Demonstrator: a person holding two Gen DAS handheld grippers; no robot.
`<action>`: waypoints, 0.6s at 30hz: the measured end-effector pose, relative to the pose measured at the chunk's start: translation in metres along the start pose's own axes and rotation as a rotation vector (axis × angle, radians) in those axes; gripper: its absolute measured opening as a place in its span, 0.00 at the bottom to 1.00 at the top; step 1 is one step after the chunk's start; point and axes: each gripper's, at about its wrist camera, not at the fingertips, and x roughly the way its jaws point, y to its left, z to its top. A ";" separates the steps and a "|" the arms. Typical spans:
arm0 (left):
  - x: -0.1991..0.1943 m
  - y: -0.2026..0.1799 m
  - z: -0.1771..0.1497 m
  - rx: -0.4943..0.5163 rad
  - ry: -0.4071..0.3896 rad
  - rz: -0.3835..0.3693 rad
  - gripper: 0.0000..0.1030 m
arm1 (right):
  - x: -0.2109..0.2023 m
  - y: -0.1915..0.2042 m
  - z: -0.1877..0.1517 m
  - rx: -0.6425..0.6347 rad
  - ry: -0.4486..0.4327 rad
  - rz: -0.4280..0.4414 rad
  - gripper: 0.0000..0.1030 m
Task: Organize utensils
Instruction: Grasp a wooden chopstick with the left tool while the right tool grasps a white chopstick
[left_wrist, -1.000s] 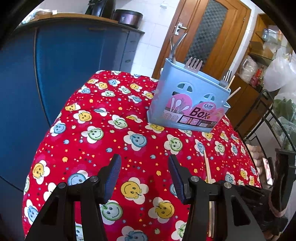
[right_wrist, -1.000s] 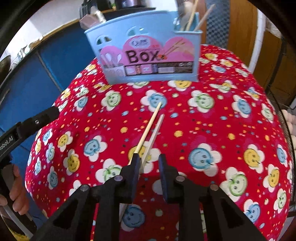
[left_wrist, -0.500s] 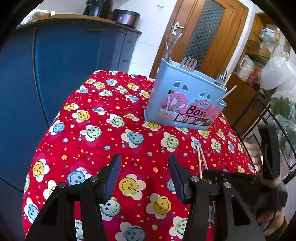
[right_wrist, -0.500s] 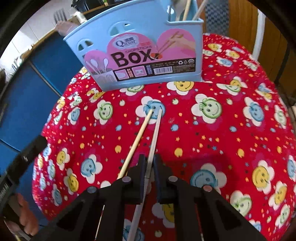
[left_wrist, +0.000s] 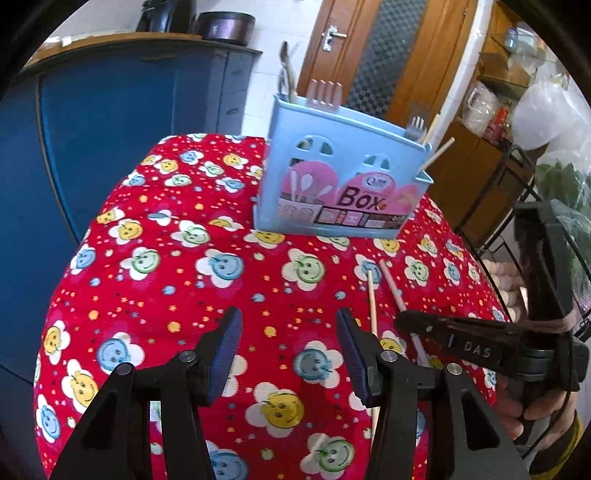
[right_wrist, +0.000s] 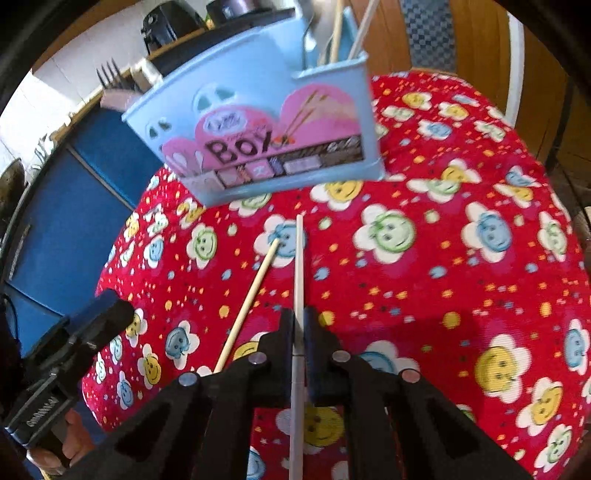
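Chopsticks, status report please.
Right gripper shut on pale chopstick. Left gripper open, empty. Second chopstick on cloth. Path to blue box clear.

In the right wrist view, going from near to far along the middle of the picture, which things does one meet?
Right tongs, shut on the pale chopstick → the tip of the wooden chopstick lying on the red smiley cloth → blue utensil box → chopsticks standing in its right compartment.

Blue cabinet (left_wrist: 110, 122) is seen at left with a dark pot (left_wrist: 224, 27) on its wooden top. Wooden door (left_wrist: 373, 55) with patterned glass is set into white tiled wall (left_wrist: 266, 74). Room is daylit.
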 end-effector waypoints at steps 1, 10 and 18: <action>0.001 -0.002 0.000 0.003 0.006 -0.002 0.52 | -0.006 -0.006 0.001 0.007 -0.011 0.007 0.07; 0.029 -0.041 0.001 0.103 0.087 -0.001 0.52 | -0.042 -0.032 -0.002 0.054 -0.101 0.052 0.07; 0.046 -0.072 -0.003 0.195 0.151 -0.004 0.52 | -0.048 -0.046 -0.006 0.078 -0.129 0.067 0.07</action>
